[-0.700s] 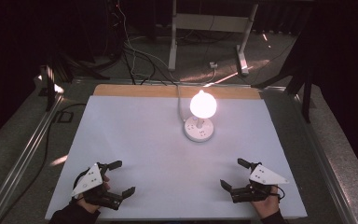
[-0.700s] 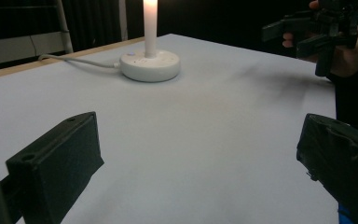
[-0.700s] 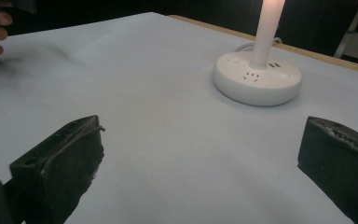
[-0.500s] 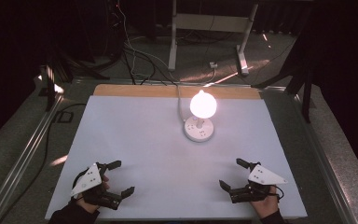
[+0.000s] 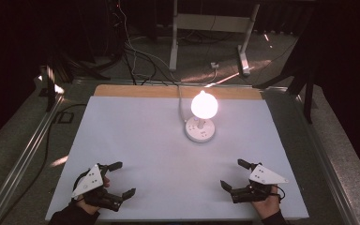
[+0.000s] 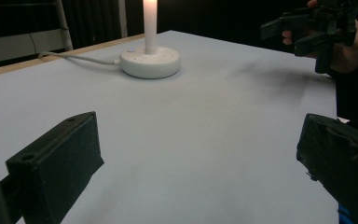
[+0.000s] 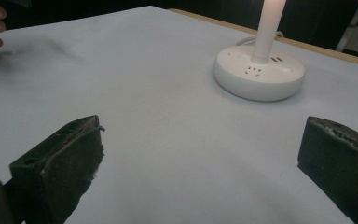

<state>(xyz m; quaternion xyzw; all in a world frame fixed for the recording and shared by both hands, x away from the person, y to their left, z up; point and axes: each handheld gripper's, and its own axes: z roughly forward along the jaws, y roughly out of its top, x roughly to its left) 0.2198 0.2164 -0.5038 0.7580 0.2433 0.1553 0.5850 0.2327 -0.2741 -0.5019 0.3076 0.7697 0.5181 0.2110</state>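
The lamp point(image 5: 200, 117) stands lit on the far half of the white worktop point(image 5: 136, 140), slightly right of centre, its round white base point(image 5: 199, 129) carrying sockets and a cable point(image 5: 180, 96) that runs off the back edge. Both grippers sit at the near edge, well apart from the lamp and from each other. The left gripper point(image 5: 120, 179) has its jaws spread wide with nothing between them; the right gripper point(image 5: 234, 174) is likewise wide apart and empty. In the left gripper view the base point(image 6: 150, 61) lies ahead and to the left, with the other hand point(image 6: 349, 39) farther off at upper right.

Judgement: the work is at its starting stance, the approach to the lamp not yet begun. The next move calls for one gripper to travel forward across the bare sheet and line up on the stem or base, keeping clear of the cable.

Against the earlier frames, lamp and cable stand unchanged. Both grippers hold much the same places, with no clear shift.
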